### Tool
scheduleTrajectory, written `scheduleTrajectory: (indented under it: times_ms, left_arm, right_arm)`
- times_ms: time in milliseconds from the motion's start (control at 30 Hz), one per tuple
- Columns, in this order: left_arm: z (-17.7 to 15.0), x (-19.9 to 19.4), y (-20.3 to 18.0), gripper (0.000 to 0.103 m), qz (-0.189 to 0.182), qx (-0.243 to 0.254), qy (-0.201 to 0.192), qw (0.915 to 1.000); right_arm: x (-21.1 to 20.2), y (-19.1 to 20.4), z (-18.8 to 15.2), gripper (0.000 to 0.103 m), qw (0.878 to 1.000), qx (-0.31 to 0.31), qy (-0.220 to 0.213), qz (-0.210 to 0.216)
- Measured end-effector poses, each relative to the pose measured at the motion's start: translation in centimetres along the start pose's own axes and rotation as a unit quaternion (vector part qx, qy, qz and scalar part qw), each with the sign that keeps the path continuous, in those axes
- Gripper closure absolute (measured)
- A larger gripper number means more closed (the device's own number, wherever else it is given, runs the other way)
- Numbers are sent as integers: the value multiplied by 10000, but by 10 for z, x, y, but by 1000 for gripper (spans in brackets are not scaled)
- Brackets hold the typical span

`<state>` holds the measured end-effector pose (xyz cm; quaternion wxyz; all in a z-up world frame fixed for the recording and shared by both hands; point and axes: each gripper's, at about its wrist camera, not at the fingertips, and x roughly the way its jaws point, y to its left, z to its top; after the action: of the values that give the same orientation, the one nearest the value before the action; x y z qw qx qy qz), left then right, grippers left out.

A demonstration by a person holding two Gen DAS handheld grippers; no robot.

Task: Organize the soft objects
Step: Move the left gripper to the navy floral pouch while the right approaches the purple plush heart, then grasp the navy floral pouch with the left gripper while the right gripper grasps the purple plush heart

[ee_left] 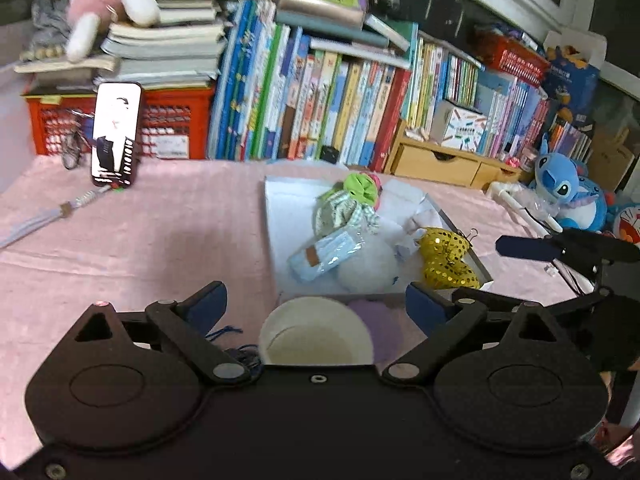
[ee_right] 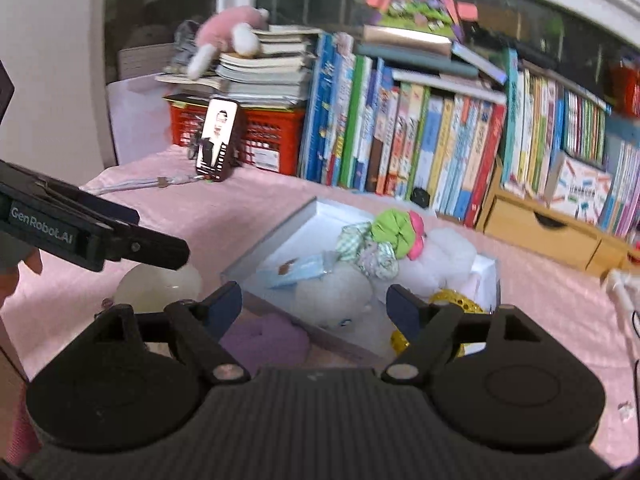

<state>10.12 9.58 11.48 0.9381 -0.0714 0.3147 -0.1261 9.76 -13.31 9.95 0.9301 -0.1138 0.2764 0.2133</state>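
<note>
Pink cloth (ee_left: 160,248) covers the whole work surface, and both grippers hover above its near edge with nothing between their blue pads. Left gripper (ee_left: 316,304) stands with its jaws spread wide; directly under the gap sits a white cup (ee_left: 316,336), mouth up, and just right of the cup lies a purple soft piece (ee_left: 378,320) on the cloth. Right gripper (ee_right: 314,306) also has its jaws parted and empty, and the same purple piece shows below its left pad. Just ahead of both grippers lies a shallow white tray (ee_left: 280,216) holding the soft things: a white fluffy plush (ee_left: 368,268) at the near side, a blue face mask in a clear wrapper (ee_left: 324,254) lying across it, a gold sequin bow (ee_left: 448,258) at the tray's right edge, a checked fabric piece (ee_left: 344,210) further in, and a green and pink scrunchie (ee_left: 362,186) at the far end. Beyond the tray to the left, a phone (ee_left: 116,134) stands upright against a red crate (ee_left: 176,124). Farther back runs a row of books (ee_left: 340,108), with a pink plush (ee_left: 108,4) on a stack above the crate. Far right of the left gripper sits a blue plush toy (ee_left: 564,188)
</note>
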Motion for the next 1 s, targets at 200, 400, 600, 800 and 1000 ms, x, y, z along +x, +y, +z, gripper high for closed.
scheduleTrajectory:
  times_ms: [200, 400, 600, 800, 1000]
  left_arm:
    - [-32, -30, 11, 4, 195, 125, -385, 9990]
    - [-60, -41, 20, 3, 498, 234, -543, 9970]
    - [-85, -34, 31, 2, 666, 201, -417, 9967]
    - [-104, -19, 33, 2, 821, 370, -218, 9957]
    - [-113, -9, 34, 2, 858, 421, -138, 9953]
  right_arm:
    - [-16, 18, -6, 15, 9987, -450, -237, -70]
    - [-19, 33, -16, 14, 9970, -737, -229, -14]
    - [-16, 50, -30, 13, 9943, -1047, -206, -35]
    - [-8, 67, -44, 12, 9902, -1382, -148, -149]
    - [1, 80, -58, 12, 9858, -1672, -1, -180]
